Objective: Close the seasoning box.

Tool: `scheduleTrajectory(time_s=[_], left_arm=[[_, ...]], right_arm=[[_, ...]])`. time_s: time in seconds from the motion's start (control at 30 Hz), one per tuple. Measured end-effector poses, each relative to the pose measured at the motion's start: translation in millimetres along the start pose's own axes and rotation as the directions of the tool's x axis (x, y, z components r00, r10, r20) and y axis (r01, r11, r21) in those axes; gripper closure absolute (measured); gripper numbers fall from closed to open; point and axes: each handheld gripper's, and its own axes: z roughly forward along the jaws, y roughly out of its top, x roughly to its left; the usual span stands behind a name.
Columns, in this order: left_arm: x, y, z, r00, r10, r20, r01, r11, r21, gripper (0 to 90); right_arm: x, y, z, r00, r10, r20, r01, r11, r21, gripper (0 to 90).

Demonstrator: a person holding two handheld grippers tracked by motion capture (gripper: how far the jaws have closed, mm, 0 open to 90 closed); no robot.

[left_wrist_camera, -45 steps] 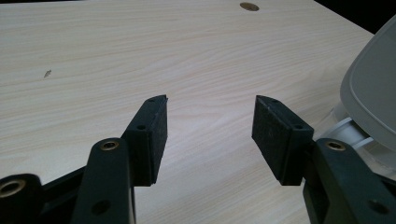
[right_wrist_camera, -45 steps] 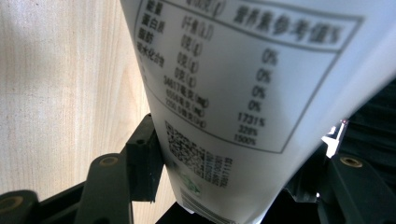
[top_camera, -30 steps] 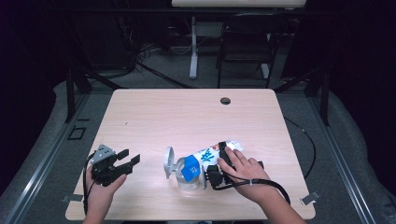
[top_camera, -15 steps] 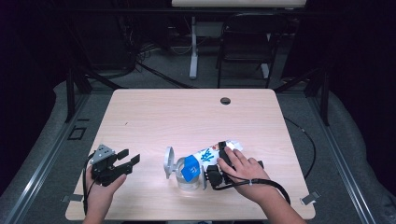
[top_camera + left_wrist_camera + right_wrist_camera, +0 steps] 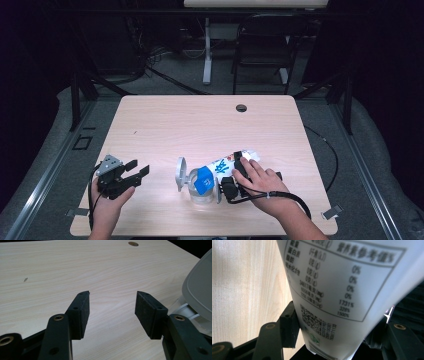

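A white pouch with blue print (image 5: 221, 167) lies tilted, its blue end over a clear jar (image 5: 201, 194) whose grey lid (image 5: 180, 173) stands open at the jar's left. My right gripper (image 5: 226, 188) is shut on the pouch. In the right gripper view the pouch's label side (image 5: 342, 290) sits between the black jaws of the right gripper (image 5: 337, 315). My left gripper (image 5: 140, 169) rests low over the table near the front left, open, with nothing between its pads (image 5: 112, 296). The grey lid (image 5: 200, 287) shows at that view's right edge.
The light wooden table (image 5: 200, 125) has a round cable hole (image 5: 241, 108) near its far edge, and bare wood stretches behind the jar. A chair (image 5: 262, 50) and a desk leg stand on the floor beyond. A cable (image 5: 325, 150) trails off the table's right side.
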Motion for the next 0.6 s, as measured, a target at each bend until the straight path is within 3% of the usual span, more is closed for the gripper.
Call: scheduleTrajectory(time_s=[0.6], left_arm=[[-0.3, -0.2, 0.0, 1.0000, 0.000, 0.000, 0.000, 1.0000, 0.001, 45.8]], right_arm=[[0.0, -0.2, -0.2, 1.0000, -0.004, 0.003, 0.004, 1.000, -0.001, 40.9]])
